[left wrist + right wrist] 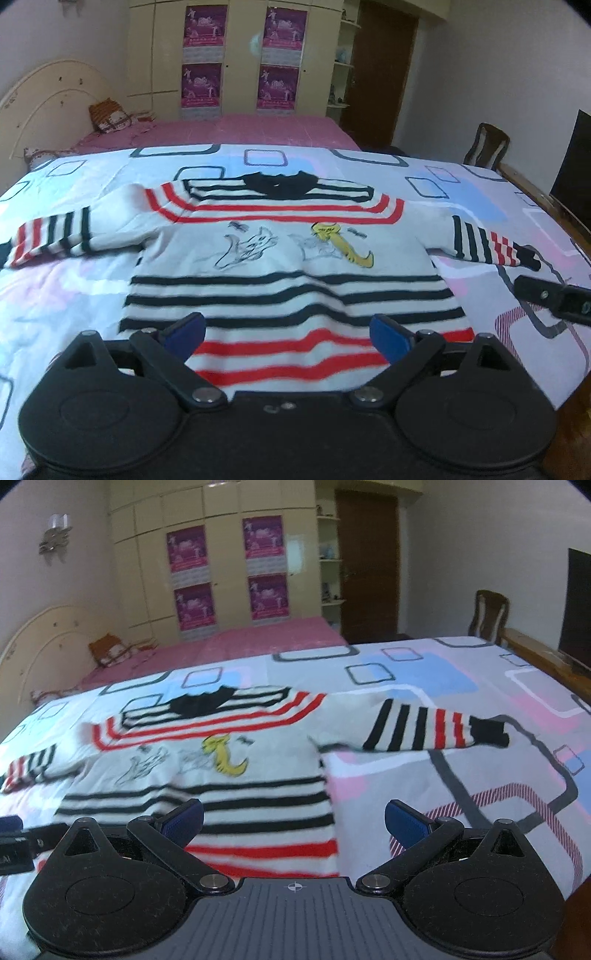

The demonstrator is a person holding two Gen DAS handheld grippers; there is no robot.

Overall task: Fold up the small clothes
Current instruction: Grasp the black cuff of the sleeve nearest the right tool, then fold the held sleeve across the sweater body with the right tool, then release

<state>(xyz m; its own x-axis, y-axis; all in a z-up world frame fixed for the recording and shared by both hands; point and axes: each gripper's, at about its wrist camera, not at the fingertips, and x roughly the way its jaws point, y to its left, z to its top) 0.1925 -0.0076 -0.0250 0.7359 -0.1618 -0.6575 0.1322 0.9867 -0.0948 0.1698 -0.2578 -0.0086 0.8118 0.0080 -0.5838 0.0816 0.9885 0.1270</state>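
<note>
Open right claw [293, 821], sweater's right cuff [487, 733] beyond.

The sweater [280, 266]'s bottom hem is hidden behind the left claw [287, 334]'s body at the lower edge of the frame. Its left sleeve [48, 236] is cut off at the left edge. The 4 posters [186, 552] are too blurred to read.

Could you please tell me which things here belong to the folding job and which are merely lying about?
For the job:
- striped sweater, spread flat
- patterned bedspread under it
- left claw, open
- right claw, open

Lying about:
- cushion on the pink bed
- wooden chair
- purple posters
</note>
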